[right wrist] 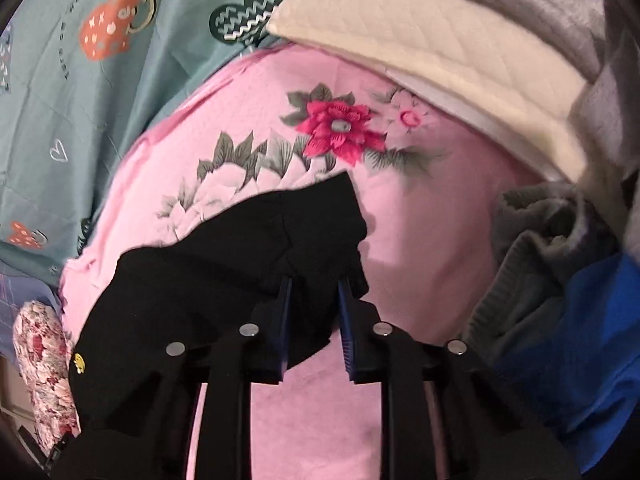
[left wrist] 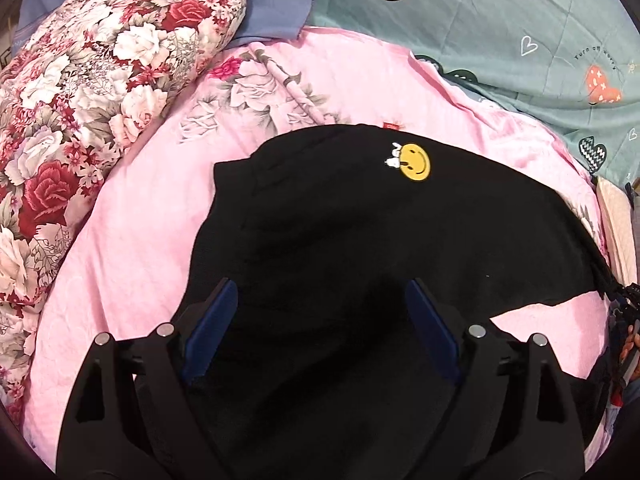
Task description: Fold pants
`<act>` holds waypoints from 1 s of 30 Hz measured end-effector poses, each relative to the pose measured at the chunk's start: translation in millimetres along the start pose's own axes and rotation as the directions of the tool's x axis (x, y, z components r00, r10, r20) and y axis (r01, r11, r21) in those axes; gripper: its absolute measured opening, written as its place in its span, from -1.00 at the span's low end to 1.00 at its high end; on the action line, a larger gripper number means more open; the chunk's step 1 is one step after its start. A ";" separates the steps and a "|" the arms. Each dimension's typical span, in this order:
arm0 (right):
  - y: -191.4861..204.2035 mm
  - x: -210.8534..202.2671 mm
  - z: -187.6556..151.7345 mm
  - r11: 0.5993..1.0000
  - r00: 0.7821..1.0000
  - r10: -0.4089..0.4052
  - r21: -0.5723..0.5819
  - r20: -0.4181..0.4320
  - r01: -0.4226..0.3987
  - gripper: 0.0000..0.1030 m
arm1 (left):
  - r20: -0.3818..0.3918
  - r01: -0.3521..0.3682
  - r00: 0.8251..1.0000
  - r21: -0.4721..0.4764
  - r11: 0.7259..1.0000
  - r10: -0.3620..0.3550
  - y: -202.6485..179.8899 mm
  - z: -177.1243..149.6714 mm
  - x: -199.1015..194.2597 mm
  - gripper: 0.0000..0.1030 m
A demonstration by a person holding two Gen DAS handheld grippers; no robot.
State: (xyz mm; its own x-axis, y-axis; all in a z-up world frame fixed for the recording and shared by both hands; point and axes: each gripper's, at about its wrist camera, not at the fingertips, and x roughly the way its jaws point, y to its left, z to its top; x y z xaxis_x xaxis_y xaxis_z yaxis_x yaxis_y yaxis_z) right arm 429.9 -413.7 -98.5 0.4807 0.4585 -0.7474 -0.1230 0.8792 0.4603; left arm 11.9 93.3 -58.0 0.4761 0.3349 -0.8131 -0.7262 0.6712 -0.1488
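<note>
- Left gripper [left wrist: 320, 312]: jaws spread wide, blue pads [left wrist: 212, 328] apart, nothing pinched; hovers over the black pants [left wrist: 360, 232], contact with the cloth unclear.
- Right gripper [right wrist: 314, 316]: jaws nearly together, clamped on a bunched edge of the black pants [right wrist: 224, 256], fabric lifted and hanging off the pads.
- Pants lie spread on the pink floral bedsheet [left wrist: 132, 248], mid-bed; yellow smiley patch [left wrist: 416, 162] faces up on the far part in the left wrist view.
- Left of the pants: red-and-white floral quilt [left wrist: 100, 92], rolled, resting on the sheet edge.
- Far side: teal comforter [left wrist: 500, 40] with heart prints, overlapping the sheet.
- Right wrist view, beyond the pants: cream quilted pillow [right wrist: 420, 52]; to the right, grey knit garment [right wrist: 532, 248] touching a blue garment [right wrist: 592, 332].
</note>
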 end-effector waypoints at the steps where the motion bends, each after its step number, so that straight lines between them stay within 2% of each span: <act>1: -2.0 -6.9 2.3 1.000 1.000 0.000 0.002 0.018 0.000 -0.60 | 0.004 0.008 1.000 0.002 1.000 -0.008 -0.6 -0.4 -3.4 0.70; 4: -11.1 -28.0 9.0 1.000 0.999 0.016 0.022 0.046 -0.017 -0.60 | 0.026 0.023 0.999 0.006 1.000 -0.023 -0.1 -0.3 -15.0 0.70; 7: -17.4 -41.1 10.5 0.999 0.996 -0.033 0.022 0.087 0.031 -0.57 | 0.037 0.044 0.998 -0.010 0.999 -0.043 4.6 1.3 -24.3 0.78; 8: -15.4 -40.2 11.0 0.997 0.994 -0.078 -0.005 0.081 0.079 -0.38 | 0.036 0.045 0.998 -0.014 0.999 -0.045 6.1 1.9 -25.8 0.78; 9: -10.8 -40.5 11.1 0.988 0.986 -0.145 -0.045 0.083 0.149 -0.28 | 0.032 0.043 0.999 -0.016 0.999 -0.042 8.5 3.3 -26.9 0.78; 10: -5.2 -42.8 10.2 0.980 0.980 -0.177 -0.076 0.097 0.184 -0.18 | 0.031 0.039 0.999 -0.018 0.999 -0.038 11.0 4.9 -27.4 0.78; 13: 11.8 -56.1 9.8 0.964 0.967 -0.207 -0.135 0.151 0.228 0.06 | 0.029 0.019 0.999 -0.035 0.999 -0.018 25.2 14.2 -27.9 0.78; 15: 23.2 -67.7 13.8 0.960 0.961 -0.198 -0.159 0.192 0.230 0.08 | 0.020 0.009 1.000 -0.061 0.998 -0.008 39.4 23.6 -24.2 0.78; 17: 34.5 -73.0 16.6 0.967 0.971 -0.148 -0.180 0.187 0.182 0.08 | 0.008 -0.011 1.000 -0.077 0.997 0.012 52.8 34.1 -16.7 0.78; 19: 55.5 -76.1 13.4 0.969 0.988 -0.026 -0.239 0.152 0.063 0.08 | -0.010 -0.036 0.999 -0.063 0.997 0.036 59.2 44.1 -5.5 0.78; 21: 82.1 -73.4 4.2 0.950 0.992 0.067 -0.312 0.105 -0.031 0.09 | -0.036 -0.047 0.998 -0.043 0.998 0.046 62.2 54.2 8.4 0.78; 23: 107.7 -65.5 -6.2 0.922 0.989 0.142 -0.370 0.042 -0.117 0.12 | -0.051 -0.014 0.999 -0.033 0.999 0.012 62.5 66.9 22.4 0.78; 27: 159.5 -41.0 -30.3 0.872 0.982 0.180 -0.453 -0.058 -0.186 0.16 | -0.042 -0.022 0.999 0.054 0.998 0.025 50.3 88.0 45.7 0.78; 30: 196.4 -23.6 -53.5 0.824 0.968 0.204 -0.510 -0.143 -0.249 0.16 | -0.037 -0.033 0.999 0.123 0.992 0.038 41.9 96.5 60.5 0.78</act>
State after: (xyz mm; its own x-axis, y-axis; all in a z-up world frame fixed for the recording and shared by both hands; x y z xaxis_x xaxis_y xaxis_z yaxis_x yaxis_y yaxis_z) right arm 348.0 -244.9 -16.0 0.3166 0.6422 -0.6981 -0.6635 0.6759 0.3208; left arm 58.1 205.5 -59.2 0.4293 0.3354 -0.8386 -0.6752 0.7358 -0.0513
